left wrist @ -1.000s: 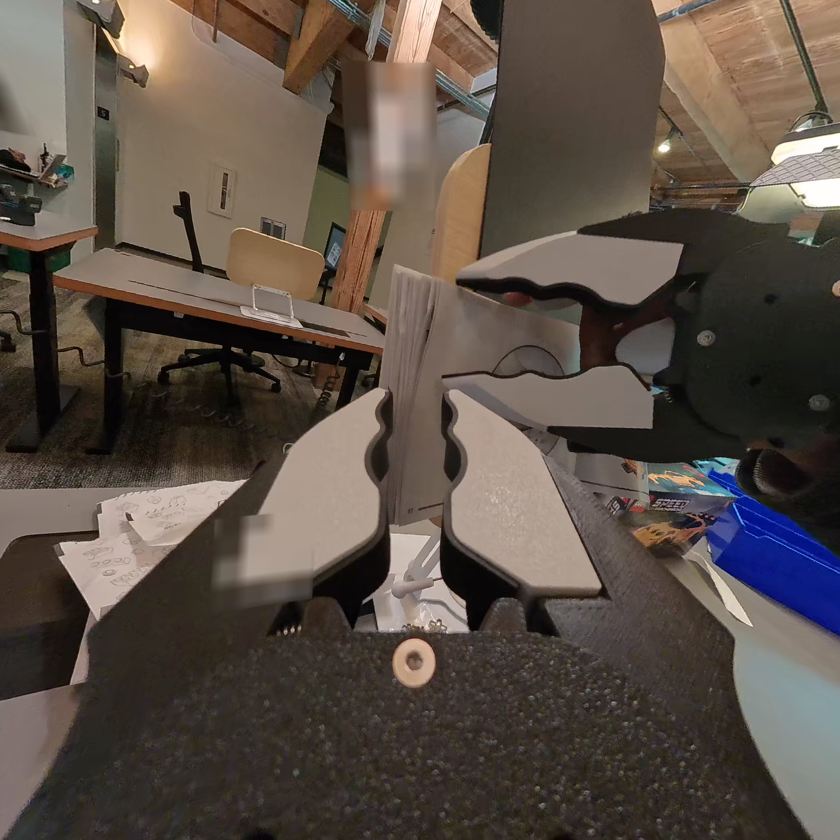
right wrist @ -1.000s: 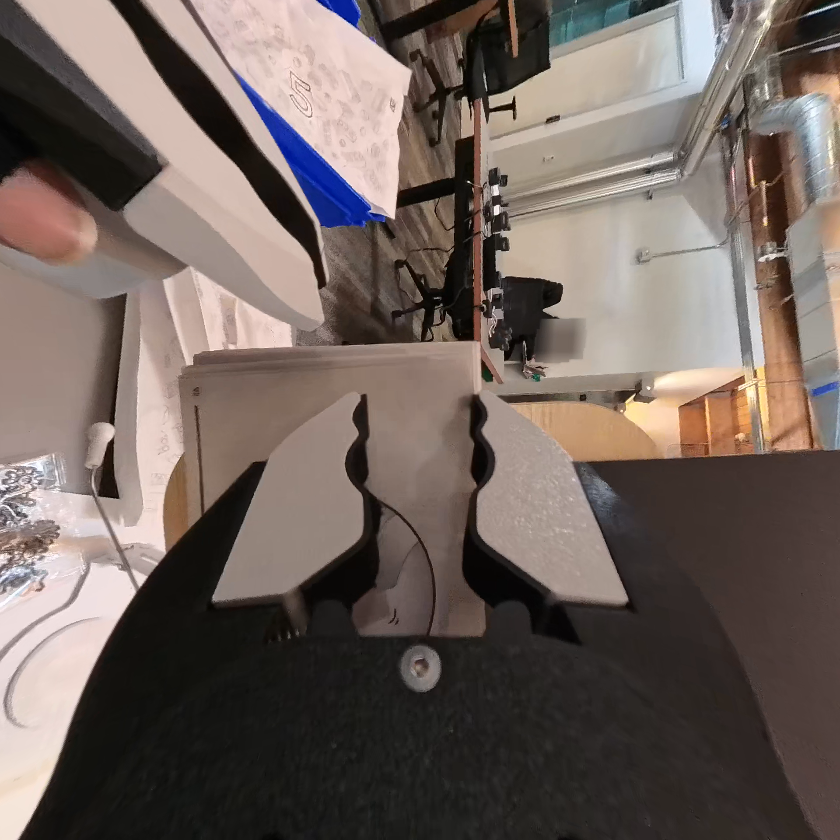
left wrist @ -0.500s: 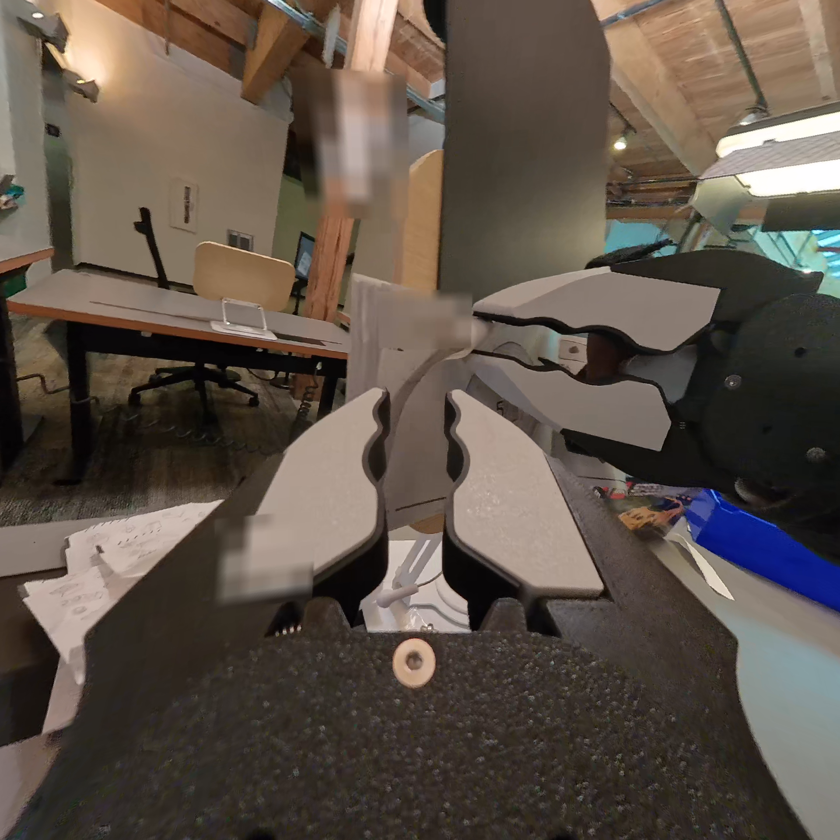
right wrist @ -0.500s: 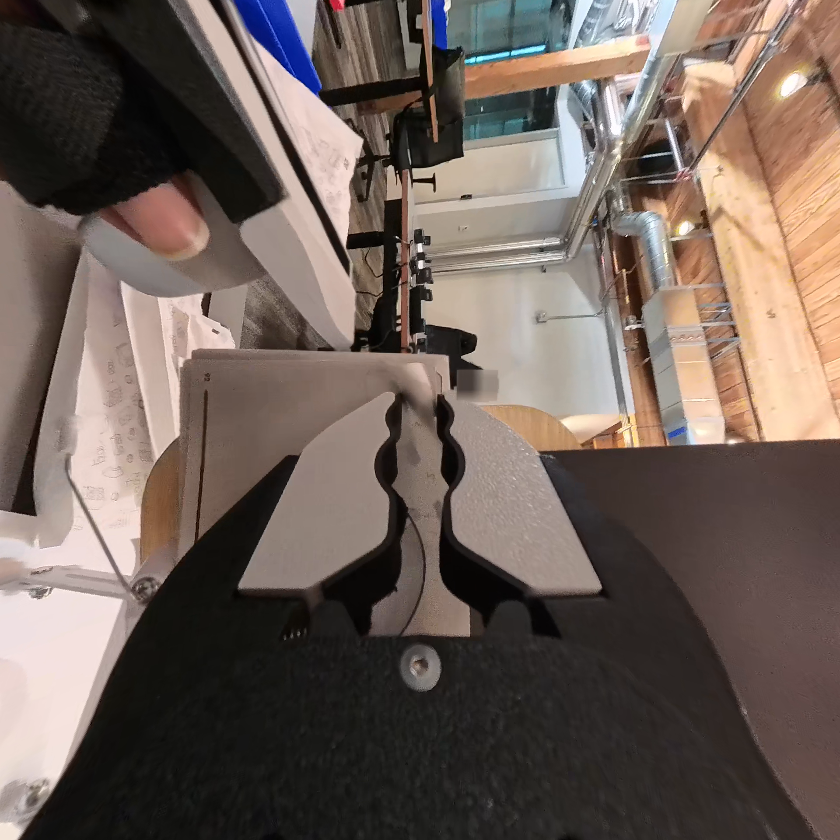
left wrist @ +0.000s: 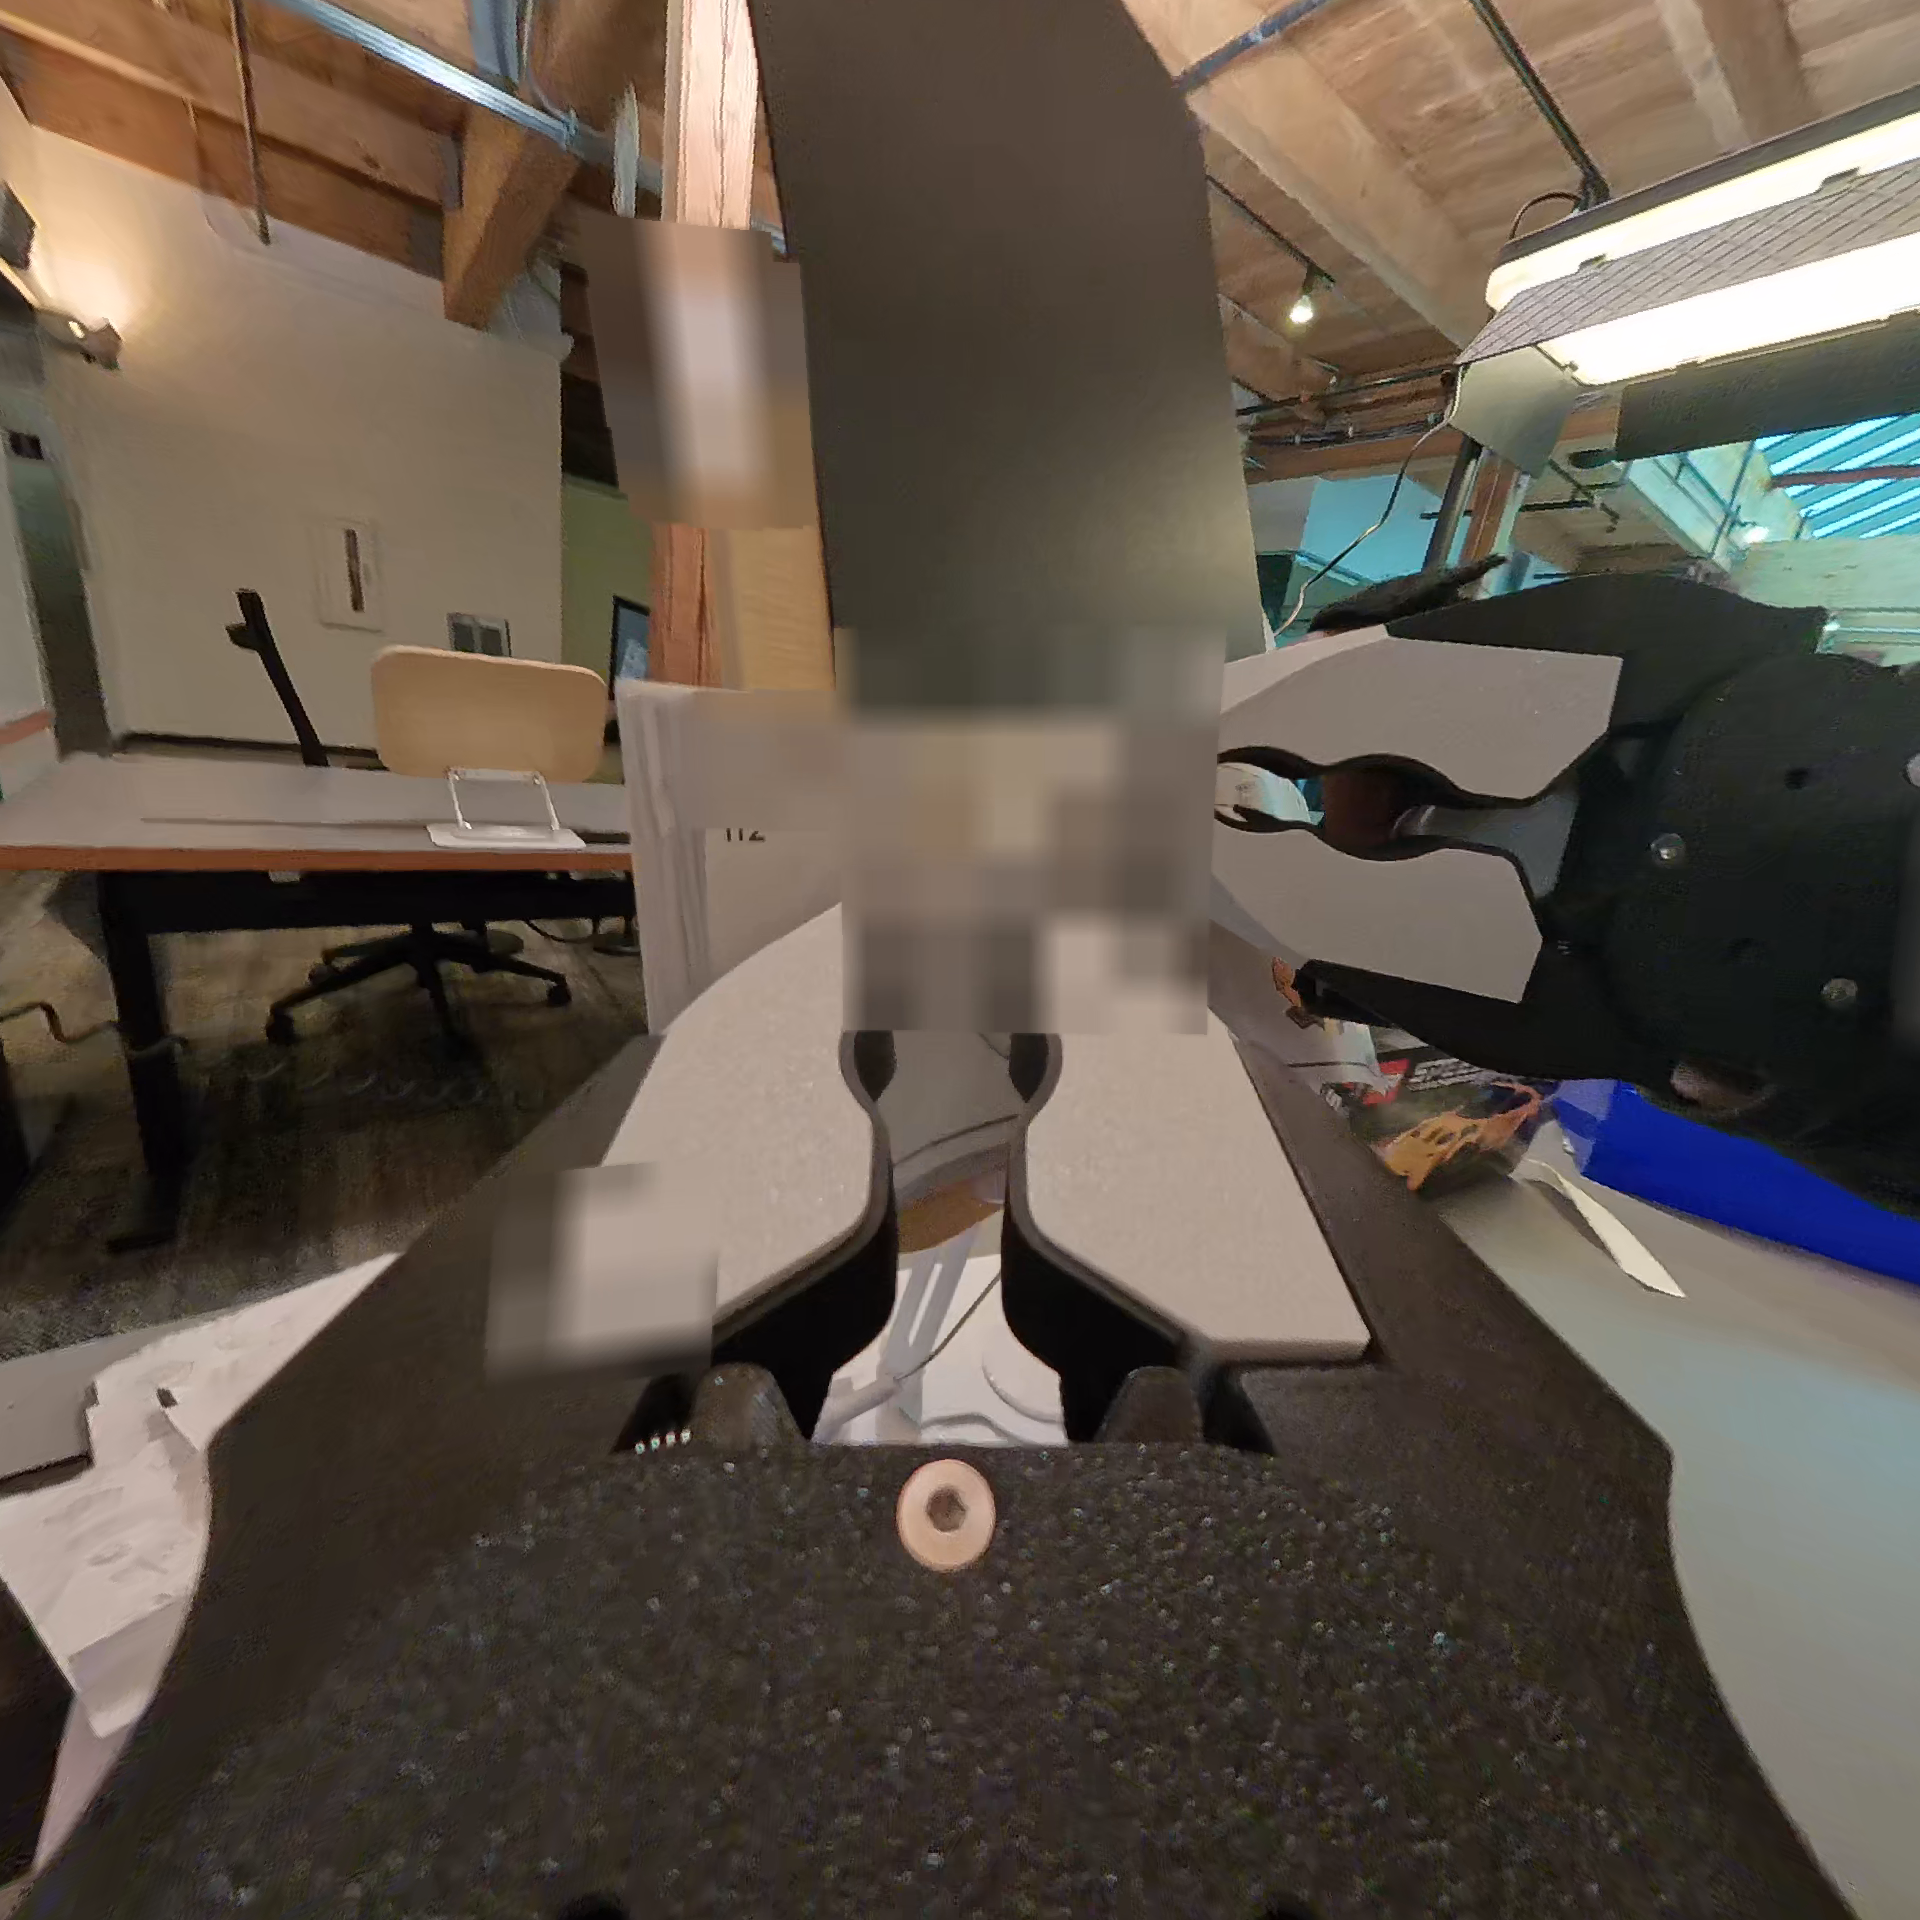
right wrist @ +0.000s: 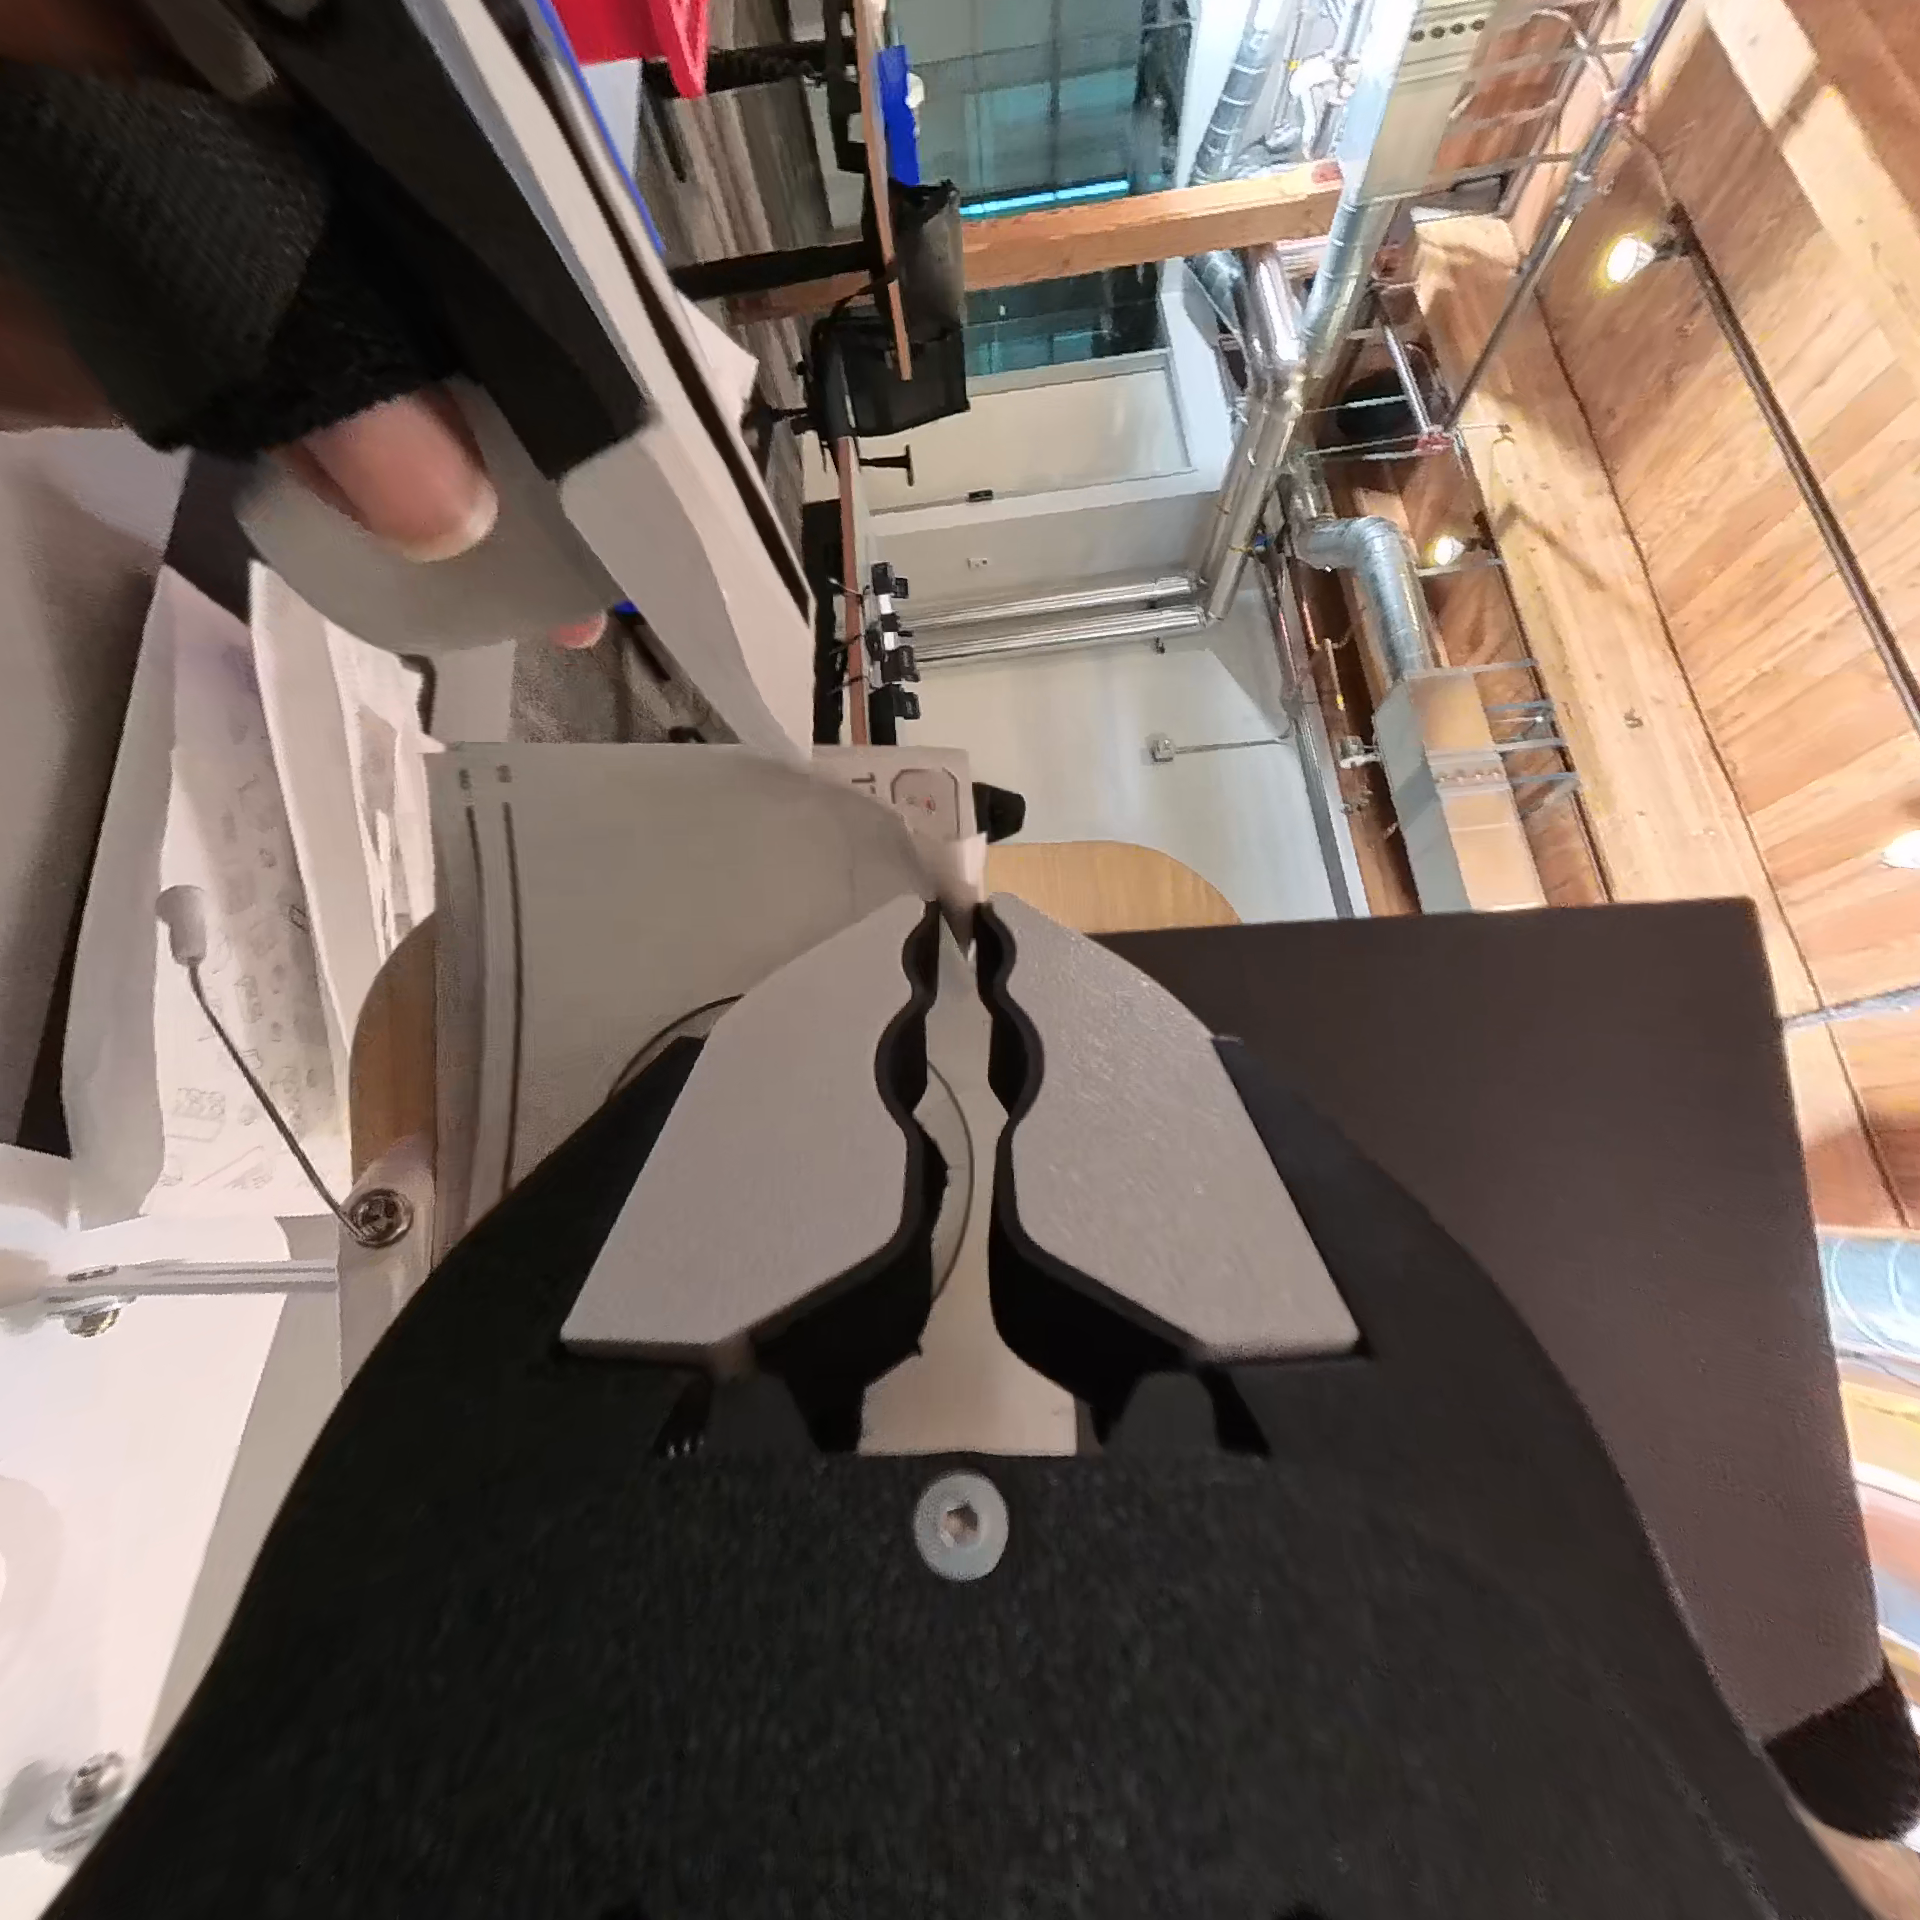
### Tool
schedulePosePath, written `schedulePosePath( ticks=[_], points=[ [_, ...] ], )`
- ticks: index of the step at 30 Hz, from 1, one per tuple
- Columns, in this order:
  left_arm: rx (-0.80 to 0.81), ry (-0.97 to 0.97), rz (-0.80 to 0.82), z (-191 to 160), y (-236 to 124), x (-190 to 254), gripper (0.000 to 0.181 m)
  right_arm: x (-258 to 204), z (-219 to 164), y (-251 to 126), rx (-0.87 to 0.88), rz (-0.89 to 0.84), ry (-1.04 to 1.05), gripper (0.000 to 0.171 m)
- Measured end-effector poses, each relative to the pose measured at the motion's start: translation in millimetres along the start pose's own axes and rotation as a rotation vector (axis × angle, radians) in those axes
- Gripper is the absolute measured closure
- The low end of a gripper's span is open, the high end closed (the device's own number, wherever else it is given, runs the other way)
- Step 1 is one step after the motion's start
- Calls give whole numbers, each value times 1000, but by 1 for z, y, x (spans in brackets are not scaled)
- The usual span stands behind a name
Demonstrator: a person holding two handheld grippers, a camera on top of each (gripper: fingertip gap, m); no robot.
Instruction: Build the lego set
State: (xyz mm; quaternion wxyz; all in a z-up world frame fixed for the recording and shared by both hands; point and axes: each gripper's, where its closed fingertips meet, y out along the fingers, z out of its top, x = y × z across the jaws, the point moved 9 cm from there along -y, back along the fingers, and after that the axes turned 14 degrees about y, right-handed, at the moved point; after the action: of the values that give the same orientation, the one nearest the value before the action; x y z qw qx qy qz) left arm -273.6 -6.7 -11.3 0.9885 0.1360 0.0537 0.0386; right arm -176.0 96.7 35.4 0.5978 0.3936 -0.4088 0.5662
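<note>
One instruction booklet (left wrist: 717, 831) stands upright in the air above the table (left wrist: 1683, 1455), between two grippers. The left gripper (left wrist: 951, 1049) grips its lower edge with a narrow gap. The right gripper (right wrist: 961, 920), turned sideways, pinches one page corner (right wrist: 961, 883), almost closed.

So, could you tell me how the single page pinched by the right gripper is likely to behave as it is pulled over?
Probably floppy: the page already curves between the booklet and the right gripper. It looks thin and light, so a hard tug might tear or crease its pinched corner. The left gripper appears clamped on the booklet, so the stack should stay steady.
</note>
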Motion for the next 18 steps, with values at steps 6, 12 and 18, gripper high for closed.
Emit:
schedulePosePath(
  ticks=[6,12,18],
  points=[
    [8,104,-6,5,1,11,164,4,-6,-9,18,-55,42,162],
    [-5,151,-23,5,3,20,163,9,-7,-18,30,-52,78,171],
    [-58,196,-99,6,8,27,150,23,-9,-52,62,-17,137,171]
  ],
)
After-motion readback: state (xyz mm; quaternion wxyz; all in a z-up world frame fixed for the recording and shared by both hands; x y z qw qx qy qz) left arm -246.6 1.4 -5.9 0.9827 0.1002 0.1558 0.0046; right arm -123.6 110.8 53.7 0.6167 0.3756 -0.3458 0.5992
